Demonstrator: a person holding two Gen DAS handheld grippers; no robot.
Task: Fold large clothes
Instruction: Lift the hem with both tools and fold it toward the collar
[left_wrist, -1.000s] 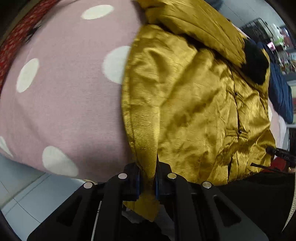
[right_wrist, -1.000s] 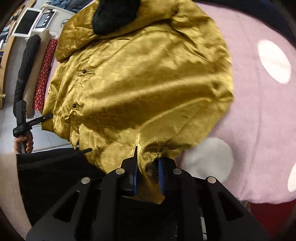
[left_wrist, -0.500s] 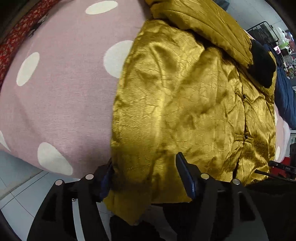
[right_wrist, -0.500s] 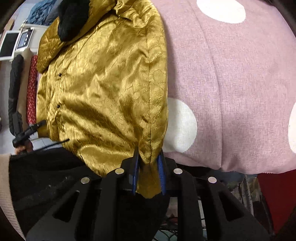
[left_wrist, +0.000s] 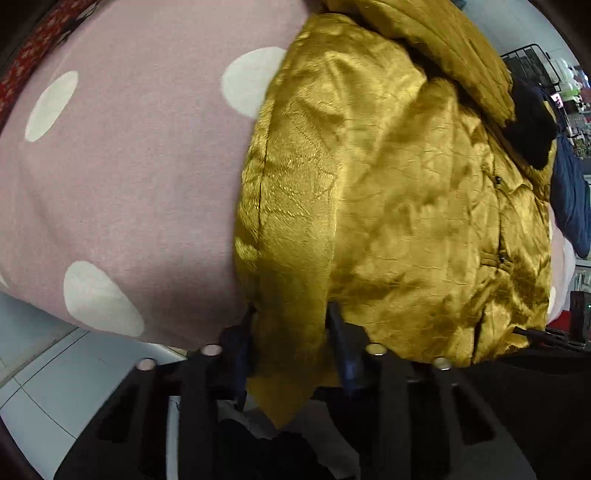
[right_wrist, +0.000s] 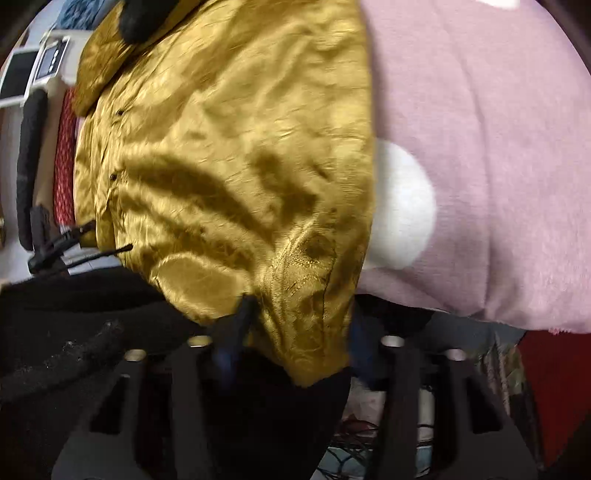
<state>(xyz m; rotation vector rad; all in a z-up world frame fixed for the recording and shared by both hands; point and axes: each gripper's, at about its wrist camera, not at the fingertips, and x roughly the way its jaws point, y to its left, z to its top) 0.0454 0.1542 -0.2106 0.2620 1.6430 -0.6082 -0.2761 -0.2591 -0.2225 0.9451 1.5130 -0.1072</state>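
A shiny gold jacket (left_wrist: 406, 184) with a black fur collar (left_wrist: 532, 125) lies spread on pink bedding with white dots (left_wrist: 129, 166). Its lower hem hangs over the near edge. My left gripper (left_wrist: 290, 332) has one hem corner between its jaws, which are closing; the cloth hangs loose and unpinched. The right wrist view shows the same jacket (right_wrist: 221, 147), its collar (right_wrist: 144, 14) and the bedding (right_wrist: 498, 166). My right gripper (right_wrist: 299, 325) has its jaws apart around the other hem corner, which is not squeezed.
A navy garment (left_wrist: 569, 199) lies beyond the jacket at the far right. Pale tiled floor (left_wrist: 44, 387) shows below the bed edge. The person's black clothing (right_wrist: 74, 314) fills the lower left. Red patterned cloth (right_wrist: 64, 166) and white devices (right_wrist: 33, 70) lie past the far side.
Both grippers were pinching the hem a second ago. The left opened wide, then narrowed again around the cloth. The right jaws have spread apart. The jacket has settled flatter on the bedding.
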